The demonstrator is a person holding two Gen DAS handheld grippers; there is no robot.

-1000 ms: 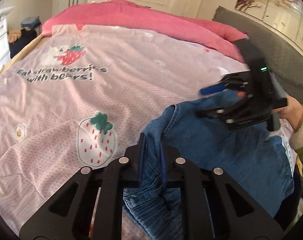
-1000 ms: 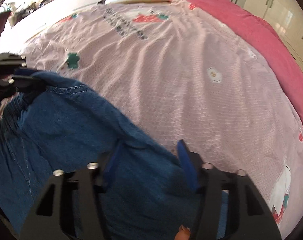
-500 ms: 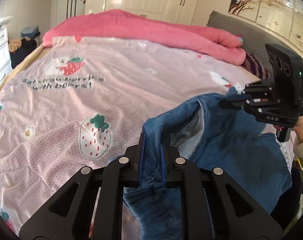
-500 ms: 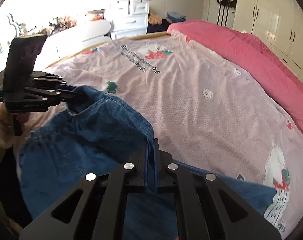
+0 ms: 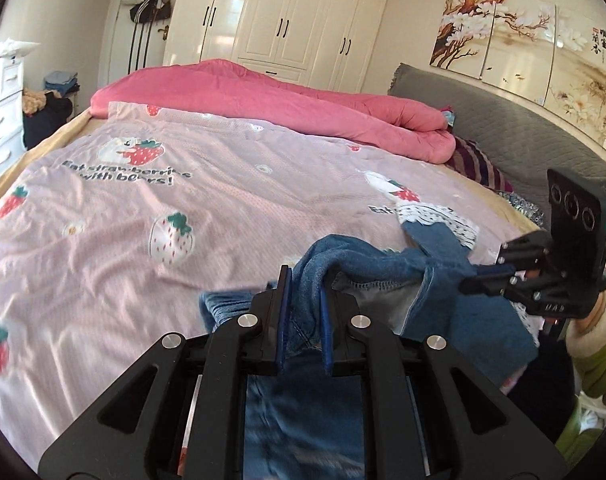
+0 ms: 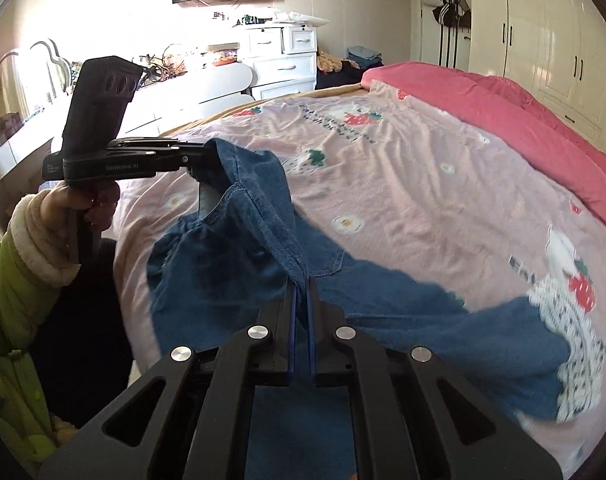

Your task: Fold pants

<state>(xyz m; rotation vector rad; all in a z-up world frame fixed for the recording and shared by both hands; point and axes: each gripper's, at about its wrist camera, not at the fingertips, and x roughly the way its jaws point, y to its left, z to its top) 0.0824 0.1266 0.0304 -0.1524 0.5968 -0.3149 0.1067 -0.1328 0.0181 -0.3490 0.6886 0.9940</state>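
Both tools clamp pants waistband edge; bedspread beyond lies open.

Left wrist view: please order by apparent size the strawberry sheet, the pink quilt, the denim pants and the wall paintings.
1. strawberry sheet
2. pink quilt
3. denim pants, unsure, since they are nearest the camera and partly hidden
4. wall paintings

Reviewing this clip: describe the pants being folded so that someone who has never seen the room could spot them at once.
Find the bed's pink strawberry-print cover; at its near edge lie the blue denim pants, lifted at the waistband by both hand-held grippers. Their speckled white cuffs set them apart from the rolled pink quilt beyond.
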